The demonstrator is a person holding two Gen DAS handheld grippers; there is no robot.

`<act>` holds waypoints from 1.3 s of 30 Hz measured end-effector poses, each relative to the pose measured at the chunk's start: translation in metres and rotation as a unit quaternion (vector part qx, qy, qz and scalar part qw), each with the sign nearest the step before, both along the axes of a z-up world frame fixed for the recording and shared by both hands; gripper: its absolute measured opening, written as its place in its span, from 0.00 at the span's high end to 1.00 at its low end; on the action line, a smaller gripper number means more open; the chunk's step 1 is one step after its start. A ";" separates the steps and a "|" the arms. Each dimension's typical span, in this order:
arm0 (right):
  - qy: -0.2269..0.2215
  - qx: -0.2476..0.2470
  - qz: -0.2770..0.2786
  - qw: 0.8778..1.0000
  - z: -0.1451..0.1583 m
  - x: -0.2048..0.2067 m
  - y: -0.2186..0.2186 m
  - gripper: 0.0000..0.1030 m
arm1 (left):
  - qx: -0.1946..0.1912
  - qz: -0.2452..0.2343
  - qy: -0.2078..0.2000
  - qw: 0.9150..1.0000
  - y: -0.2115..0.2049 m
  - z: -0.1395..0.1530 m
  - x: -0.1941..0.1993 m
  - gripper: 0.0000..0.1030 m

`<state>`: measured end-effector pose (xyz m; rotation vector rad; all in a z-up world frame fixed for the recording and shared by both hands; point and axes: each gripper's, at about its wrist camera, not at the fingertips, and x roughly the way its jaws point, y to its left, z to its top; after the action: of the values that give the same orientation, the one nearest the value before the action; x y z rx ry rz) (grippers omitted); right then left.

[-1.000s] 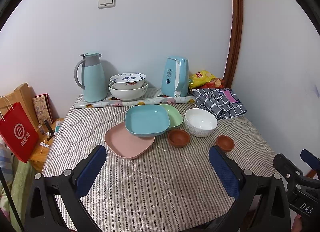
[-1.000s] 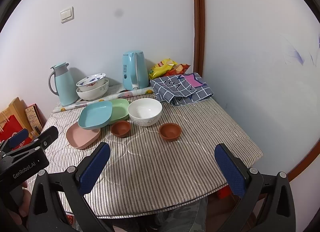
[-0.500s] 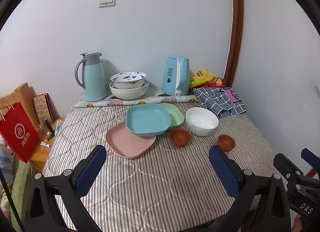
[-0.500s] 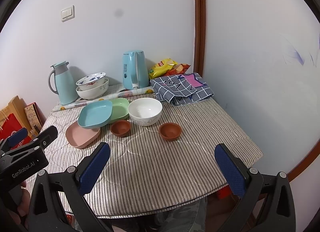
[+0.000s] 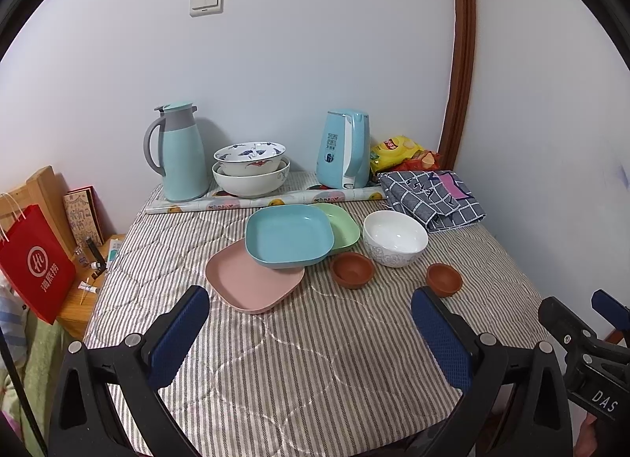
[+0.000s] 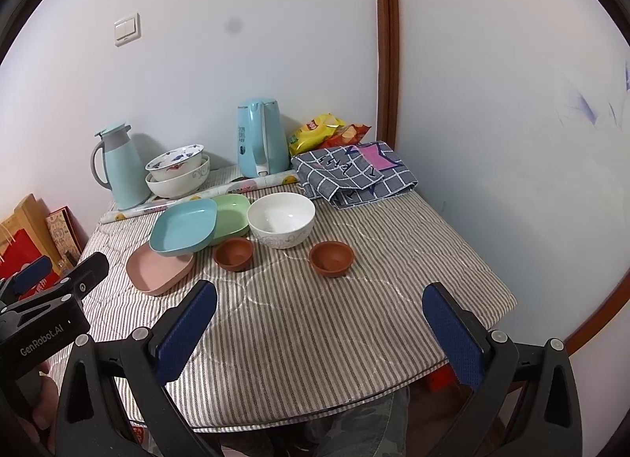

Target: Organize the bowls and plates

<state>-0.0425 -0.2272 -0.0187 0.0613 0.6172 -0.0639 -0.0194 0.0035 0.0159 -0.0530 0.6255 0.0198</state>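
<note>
A blue plate [image 5: 289, 238] lies tilted across a pink plate [image 5: 252, 285] and a green plate [image 5: 344, 226] on the striped table. A white bowl [image 5: 395, 237] stands to their right. Two small brown bowls [image 5: 352, 269] [image 5: 444, 279] sit in front. Two larger patterned bowls [image 5: 252, 169] are stacked at the back. My left gripper [image 5: 311, 323] is open and empty above the table's near part. My right gripper [image 6: 319, 319] is open and empty, to the right; the same dishes show in its view, blue plate [image 6: 185, 230], white bowl [image 6: 281, 224].
A teal thermos jug [image 5: 183, 153], a blue kettle [image 5: 346, 147], a rolled sheet [image 5: 267, 201], snack bags [image 5: 401, 149] and a checked cloth [image 5: 433, 197] line the back. A red bag [image 5: 35, 264] stands left of the table. Walls close the back and right.
Both grippers have stayed nearly still and open; the views have shifted only slightly. No dish has moved.
</note>
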 end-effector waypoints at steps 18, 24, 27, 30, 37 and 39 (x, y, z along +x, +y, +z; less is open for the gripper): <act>-0.005 0.009 0.000 1.000 0.008 0.012 0.000 0.00 | -0.010 0.000 0.002 1.000 0.006 -0.001 0.016 0.00; -0.013 0.013 -0.009 1.000 0.008 0.021 -0.005 0.00 | -0.013 -0.002 0.009 1.000 0.011 -0.003 0.031 0.00; -0.013 0.024 -0.009 1.000 0.007 0.029 -0.007 0.00 | -0.014 0.001 0.016 1.000 0.015 -0.006 0.041 0.00; -0.009 0.042 0.001 0.999 0.004 0.037 -0.008 0.00 | -0.015 0.005 0.025 1.000 0.019 -0.012 0.051 0.00; 0.013 0.047 0.020 0.999 -0.008 0.065 0.003 0.00 | -0.017 0.020 0.052 0.998 0.037 -0.031 0.077 0.00; 0.020 0.047 0.025 0.998 -0.013 0.075 0.008 0.00 | -0.017 0.024 0.057 0.998 0.043 -0.035 0.083 0.00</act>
<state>0.0325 -0.2188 -0.0320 0.1356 0.6608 0.0118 0.0636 0.0465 -0.0194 -0.1010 0.7382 0.0586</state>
